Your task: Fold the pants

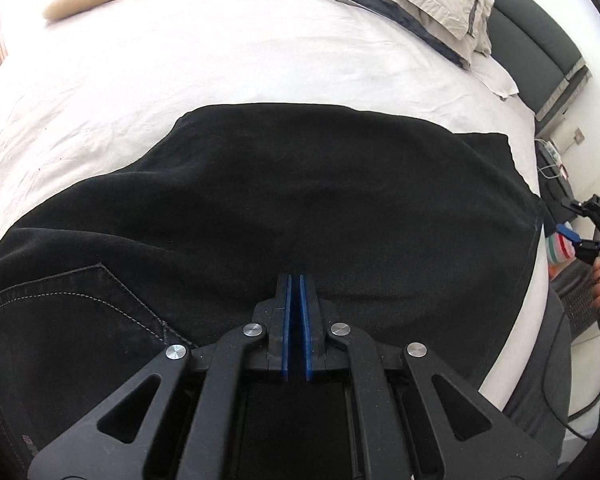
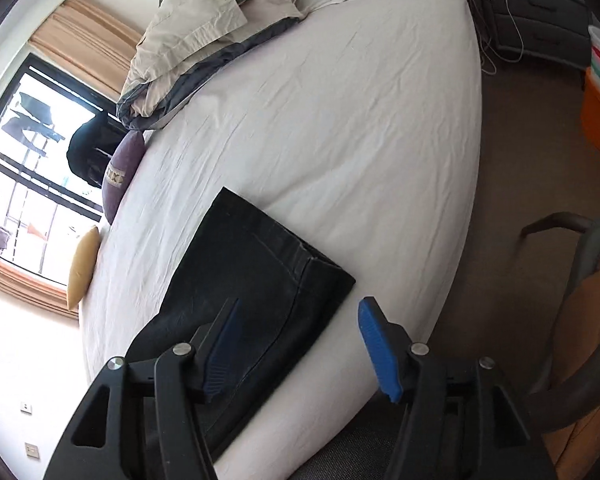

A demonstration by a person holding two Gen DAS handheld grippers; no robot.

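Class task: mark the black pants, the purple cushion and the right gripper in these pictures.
black pants (image 1: pixel 300 184): left wrist view, on the flat middle of the dark fabric.
purple cushion (image 2: pixel 122 172): right wrist view, on its patterned face at the bed's edge.
right gripper (image 2: pixel 300 344): right wrist view, midway between its open blue fingers.

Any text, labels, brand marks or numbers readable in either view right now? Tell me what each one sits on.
No text reads clearly in either view.
Device at the right edge, left wrist view: small pale digits, too blurred to read.
Purple cushion: woven band of a pattern, not legible as letters.
Black pants: no label visible.
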